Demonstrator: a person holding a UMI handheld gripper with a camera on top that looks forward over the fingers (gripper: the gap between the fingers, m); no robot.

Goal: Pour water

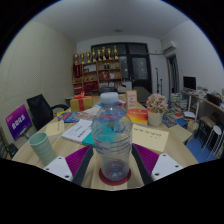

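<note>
A clear plastic water bottle (112, 130) stands upright between my fingers, its base over a red round coaster (113, 179) on the wooden table (178, 150). My gripper (112, 160) is shut on the bottle, with a magenta pad meeting each side of its lower body. A pale green cup (42, 148) stands on the table to the left of the left finger, a short way off. The bottle's cap end reaches up past the clutter behind it.
Papers, boxes and a yellow sheet (150, 136) crowd the table beyond the bottle. A potted plant (155, 108) stands to the right behind. A purple screen (18, 122) and a black chair (40, 108) are at the left; shelves (100, 66) line the far wall.
</note>
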